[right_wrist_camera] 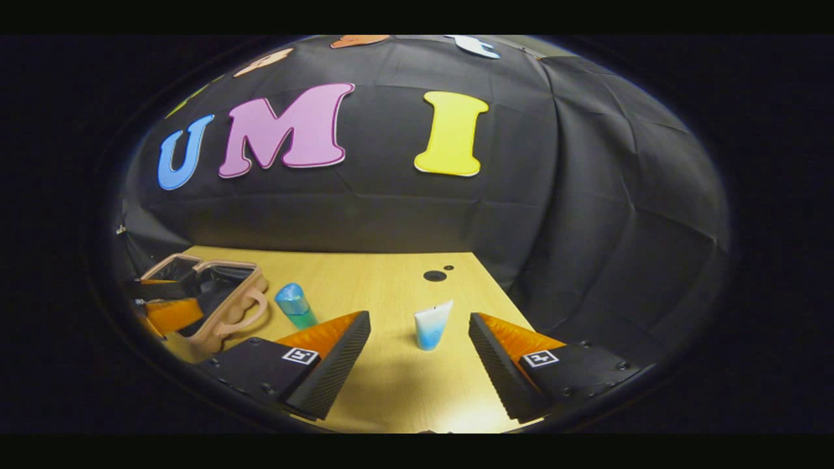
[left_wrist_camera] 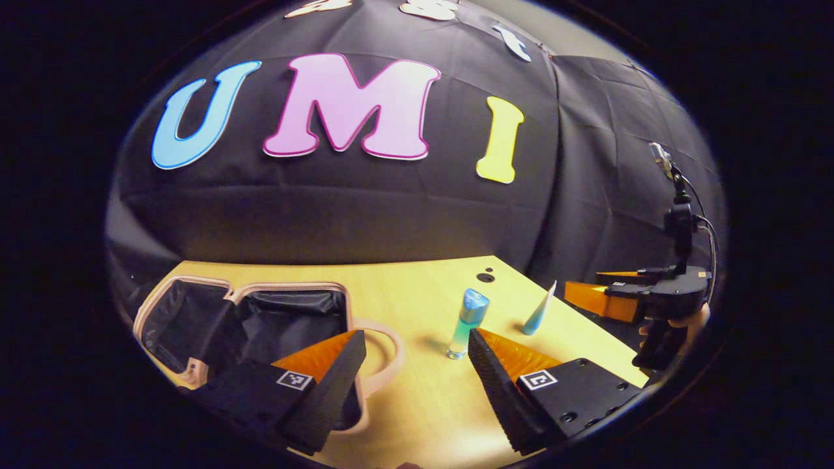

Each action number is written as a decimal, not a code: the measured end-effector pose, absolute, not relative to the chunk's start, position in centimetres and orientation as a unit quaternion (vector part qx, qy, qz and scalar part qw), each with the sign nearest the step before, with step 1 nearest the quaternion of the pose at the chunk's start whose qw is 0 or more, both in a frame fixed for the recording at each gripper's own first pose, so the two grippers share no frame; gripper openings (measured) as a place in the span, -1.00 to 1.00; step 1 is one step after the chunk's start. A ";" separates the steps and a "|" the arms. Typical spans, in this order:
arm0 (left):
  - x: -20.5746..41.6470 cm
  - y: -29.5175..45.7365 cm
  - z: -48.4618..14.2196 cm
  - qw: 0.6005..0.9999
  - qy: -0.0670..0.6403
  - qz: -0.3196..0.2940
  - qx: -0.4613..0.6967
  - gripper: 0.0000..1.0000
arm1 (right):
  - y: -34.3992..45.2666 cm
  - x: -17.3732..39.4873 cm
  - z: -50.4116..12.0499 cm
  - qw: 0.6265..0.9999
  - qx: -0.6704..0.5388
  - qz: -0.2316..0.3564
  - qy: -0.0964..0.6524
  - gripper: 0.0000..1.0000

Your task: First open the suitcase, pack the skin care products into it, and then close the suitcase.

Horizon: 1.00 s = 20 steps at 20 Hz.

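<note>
On the wooden tabletop [left_wrist_camera: 430, 404] a pink suitcase [left_wrist_camera: 195, 312] is seen lying open, its black lining exposed and its handle [left_wrist_camera: 391, 352] turned toward the middle of the surface. In the right gripper view the same suitcase [right_wrist_camera: 228, 306] is found at the far left of the tabletop [right_wrist_camera: 391, 391].

Two skin care products are standing outside the case. A blue-capped bottle [left_wrist_camera: 466, 322] is set upright just beside the suitcase handle, and a white-and-blue tube [left_wrist_camera: 539, 311] is placed to its right, apart from it. In the right gripper view the bottle [right_wrist_camera: 296, 306] is seen near the handle and the tube [right_wrist_camera: 431, 324] stands between the two fingers, farther off, touched by neither.

The left tongs [left_wrist_camera: 417, 358] are held spread wide above the tabletop, nothing pinched, one finger over the suitcase edge and the other close to the bottle. The right tongs [right_wrist_camera: 420, 339] are likewise spread and empty. In the left gripper view the right tongs [left_wrist_camera: 589, 290] are seen at the table's right edge, held by a hand [left_wrist_camera: 677, 322].
</note>
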<state>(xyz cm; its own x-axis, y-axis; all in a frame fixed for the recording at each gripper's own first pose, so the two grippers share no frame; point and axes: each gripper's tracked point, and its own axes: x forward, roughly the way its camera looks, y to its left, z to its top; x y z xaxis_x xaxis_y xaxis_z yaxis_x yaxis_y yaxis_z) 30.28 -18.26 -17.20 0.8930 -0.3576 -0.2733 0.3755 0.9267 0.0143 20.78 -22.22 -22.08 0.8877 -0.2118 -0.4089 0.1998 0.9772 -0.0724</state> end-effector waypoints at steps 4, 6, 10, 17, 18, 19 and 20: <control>34.4 -22.1 -22.7 0.965 0.166 -0.197 0.055 0.99 | -23.2 21.1 -24.3 0.968 -0.011 -0.105 0.227 0.94; 35.5 -23.7 -24.2 0.963 0.175 -0.198 0.055 0.99 | -23.7 21.2 -25.3 0.966 -0.005 -0.107 0.236 0.94; 36.8 -25.1 -24.8 0.958 0.184 -0.208 0.078 0.98 | -24.2 22.0 -26.8 0.964 -0.001 -0.111 0.243 0.94; 38.5 -27.4 -24.3 0.959 0.198 -0.187 0.080 0.68 | -24.2 23.9 -30.8 0.958 -0.007 -0.117 0.262 0.95; 39.1 -27.2 -24.5 0.961 0.200 -0.177 0.079 0.52 | -24.2 24.1 -31.3 0.957 -0.003 -0.119 0.266 0.95; 39.3 -27.2 -24.5 0.961 0.200 -0.172 0.076 0.43 | -24.3 24.4 -32.0 0.955 0.004 -0.121 0.270 0.90; 39.5 -27.1 -24.8 0.962 0.201 -0.169 0.074 0.31 | -24.4 24.9 -32.6 0.954 0.009 -0.124 0.274 0.95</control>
